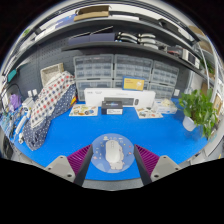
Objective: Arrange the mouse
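Gripper view shows us our own two-finger gripper (pixel 113 160) reaching forward over a bright blue table mat (pixel 120 128). Its magenta pads (pixel 80 158) stand apart on either side of a pale, rounded white computer mouse (pixel 114 152), which lies between them on a round, translucent disc (pixel 112 166) resting on the blue surface. We see the mouse sitting on that support with the fingers about it; whether the pads actually press its sides we cannot tell, though a sliver of gap seems to show at each side, so we read the grip as released.

Beyond the fingers, across the blue mat, we see a white rectangular device with a dark front panel (pixel 120 103), and just beside it, to the right, some small flat white items (pixel 150 113). Further right stands a leafy green potted plant in a white pot (pixel 197 108). To the left of the fingers a checked black-and-white cloth (pixel 48 105) drapes over something bulky. Behind all this we see pale grey drawer cabinets (pixel 118 70) against the back wall, with shelves above them.
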Demonstrator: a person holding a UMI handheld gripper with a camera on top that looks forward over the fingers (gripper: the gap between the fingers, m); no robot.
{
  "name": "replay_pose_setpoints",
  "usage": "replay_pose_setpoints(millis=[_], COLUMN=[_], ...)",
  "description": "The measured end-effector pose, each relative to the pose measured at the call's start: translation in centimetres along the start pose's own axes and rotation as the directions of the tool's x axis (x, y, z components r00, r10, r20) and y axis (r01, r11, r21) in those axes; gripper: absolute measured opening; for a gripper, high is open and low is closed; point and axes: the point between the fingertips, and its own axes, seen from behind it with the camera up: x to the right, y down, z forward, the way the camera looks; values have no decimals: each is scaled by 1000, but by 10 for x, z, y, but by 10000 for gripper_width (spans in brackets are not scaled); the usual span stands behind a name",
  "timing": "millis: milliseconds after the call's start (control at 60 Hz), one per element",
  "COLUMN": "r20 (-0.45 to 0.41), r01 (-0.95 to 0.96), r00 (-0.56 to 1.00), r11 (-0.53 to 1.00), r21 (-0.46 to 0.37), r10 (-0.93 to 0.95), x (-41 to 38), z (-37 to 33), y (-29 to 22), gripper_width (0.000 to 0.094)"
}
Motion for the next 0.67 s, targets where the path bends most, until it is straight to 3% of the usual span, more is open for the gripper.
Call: replay_pose_setpoints(millis=[667], r20=[17], r01=[-21], r00=[1000], r11=[999], r21=[46], r10=[21], x=[-8], z=[-65], y=[3], gripper_width=[829])
